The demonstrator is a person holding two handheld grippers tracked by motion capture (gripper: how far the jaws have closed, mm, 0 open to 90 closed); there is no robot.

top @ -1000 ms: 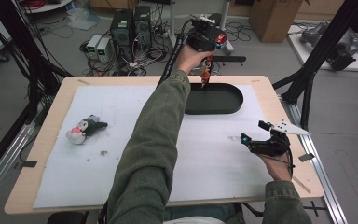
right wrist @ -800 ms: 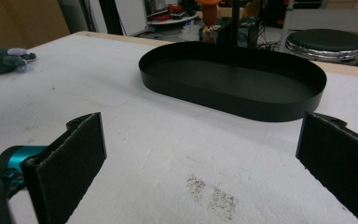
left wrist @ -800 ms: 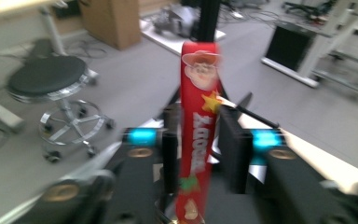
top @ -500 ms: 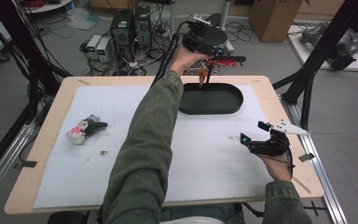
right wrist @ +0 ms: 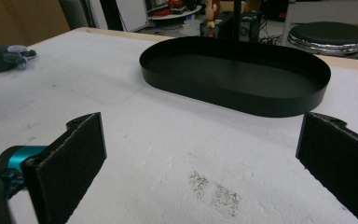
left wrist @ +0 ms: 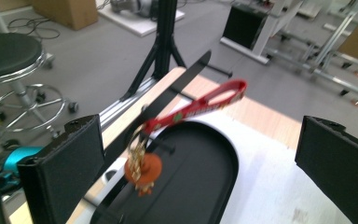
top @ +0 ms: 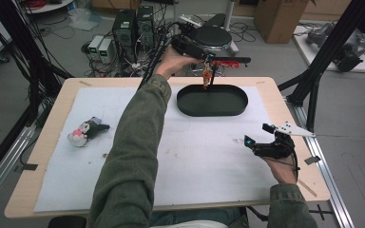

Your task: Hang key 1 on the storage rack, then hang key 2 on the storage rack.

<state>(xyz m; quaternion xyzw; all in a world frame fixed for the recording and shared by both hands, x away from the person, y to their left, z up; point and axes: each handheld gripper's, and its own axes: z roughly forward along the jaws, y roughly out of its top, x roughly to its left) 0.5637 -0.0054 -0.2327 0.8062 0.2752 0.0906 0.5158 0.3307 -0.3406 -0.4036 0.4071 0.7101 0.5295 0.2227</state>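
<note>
A keychain with a red strap (left wrist: 200, 105) and an orange charm (left wrist: 142, 170) hangs from the black bar (left wrist: 177, 88) of a stand over the black oval tray (top: 212, 100). In the high view the charm (top: 205, 73) dangles above the tray's far rim. My left gripper (top: 200, 51) is open just left of the bar, and in its own view the left gripper (left wrist: 205, 140) has its jaws wide apart on either side of the hanging keychain without touching it. My right gripper (top: 260, 141) rests open near the table's right edge, and the right gripper (right wrist: 200, 140) has nothing between its jaws.
A small plush toy (top: 85, 131) lies on the white mat at the left. Beyond the table's far edge stand a round stool (top: 211, 35), computer cases (top: 133, 26) and cables. A black frame post (top: 321, 71) rises at the right.
My left gripper has let go of the keychain, left it hanging by its red strap on the stand's bar, and drawn back a little to the left. The right gripper has stayed put.
</note>
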